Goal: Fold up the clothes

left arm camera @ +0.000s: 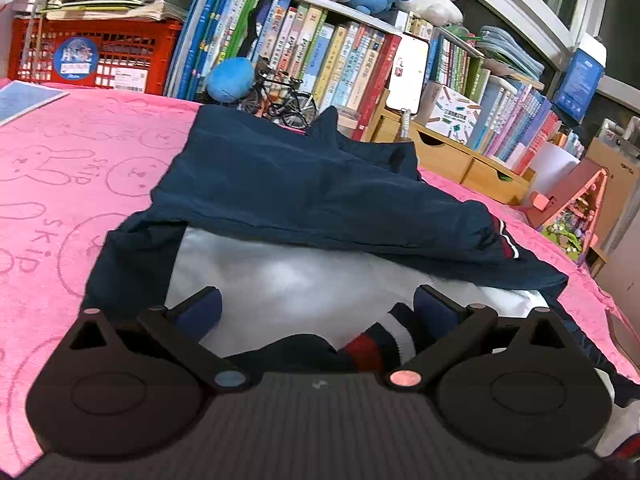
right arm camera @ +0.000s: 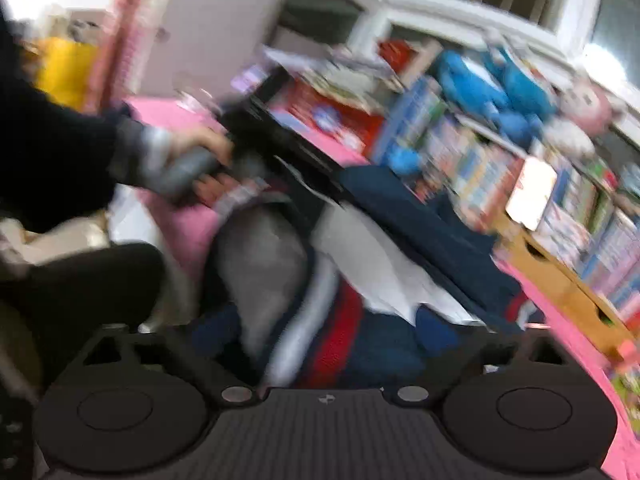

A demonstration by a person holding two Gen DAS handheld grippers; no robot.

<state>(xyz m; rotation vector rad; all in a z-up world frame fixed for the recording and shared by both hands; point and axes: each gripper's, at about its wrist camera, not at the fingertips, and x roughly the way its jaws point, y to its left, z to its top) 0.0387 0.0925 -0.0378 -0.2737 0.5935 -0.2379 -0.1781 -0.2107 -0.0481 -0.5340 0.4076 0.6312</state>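
Navy jacket [left arm camera: 304, 192] spread on pink towel [left arm camera: 80, 168], upper part folded over pale lining at 6 o'clock, striped cuff [left arm camera: 384, 340] nearest. Left gripper [left arm camera: 316, 308] gaping wide above lining, clamping nothing. Right gripper [right arm camera: 324, 328] part open over striped hem, blurred; grip impossible to tell. Books [left arm camera: 340, 60] at 12 o'clock.

The word "SKIP" is pressed in raised letters beside rabbit faces on the fluffy pink towel cover [left arm camera: 80, 168], repeated lower at its left edge, while print on the upright colourful book spines [left arm camera: 340, 68] is too small to read.
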